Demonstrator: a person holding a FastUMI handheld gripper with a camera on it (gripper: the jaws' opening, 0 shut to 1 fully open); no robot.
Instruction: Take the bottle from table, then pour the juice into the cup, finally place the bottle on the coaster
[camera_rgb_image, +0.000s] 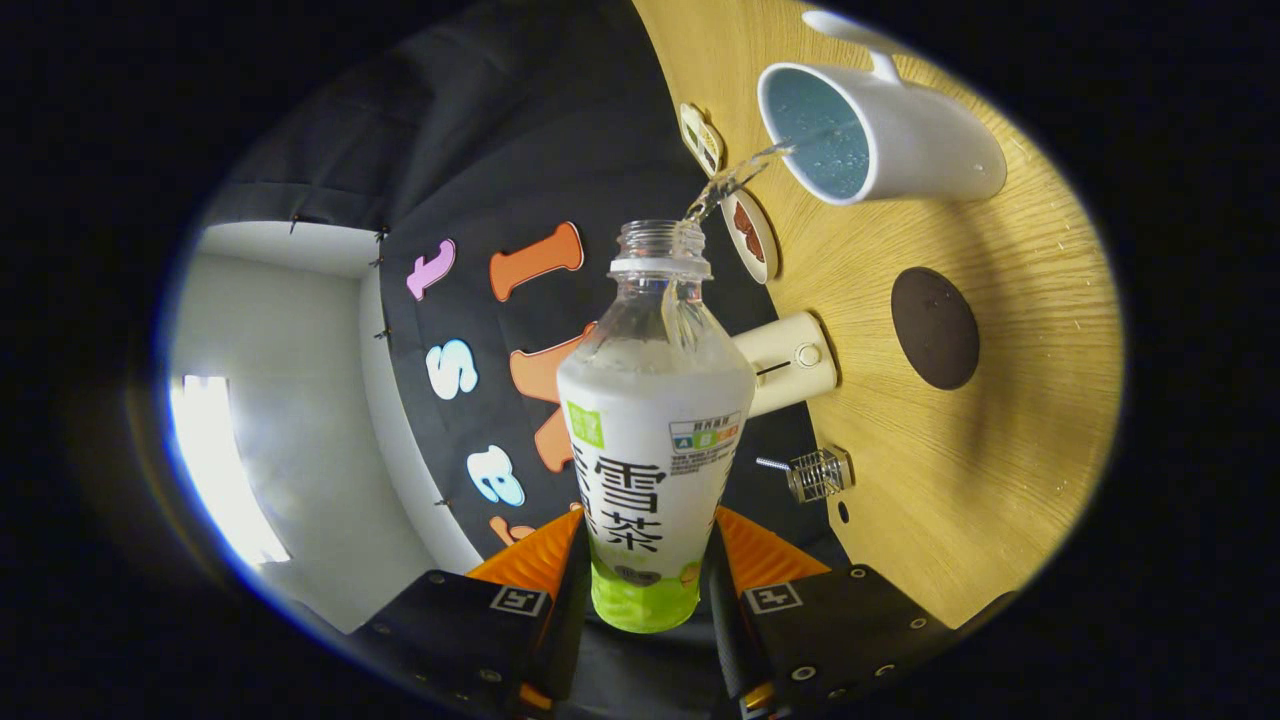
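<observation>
We clamp the bottle (655, 420) between both fingers of the hand-held gripper (648, 590), its long axis tipped neck-first toward the cup (875, 135) on the desk (1030, 420), the dark round coaster (934, 328) lying nearer, right of the neck.

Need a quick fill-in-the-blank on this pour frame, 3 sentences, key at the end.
1. The gripper is shut on the ____.
2. A clear stream runs from the bottle neck into the white ____.
3. The dark round coaster on the wooden table carries ____.

Missing words: bottle; cup; nothing
</observation>
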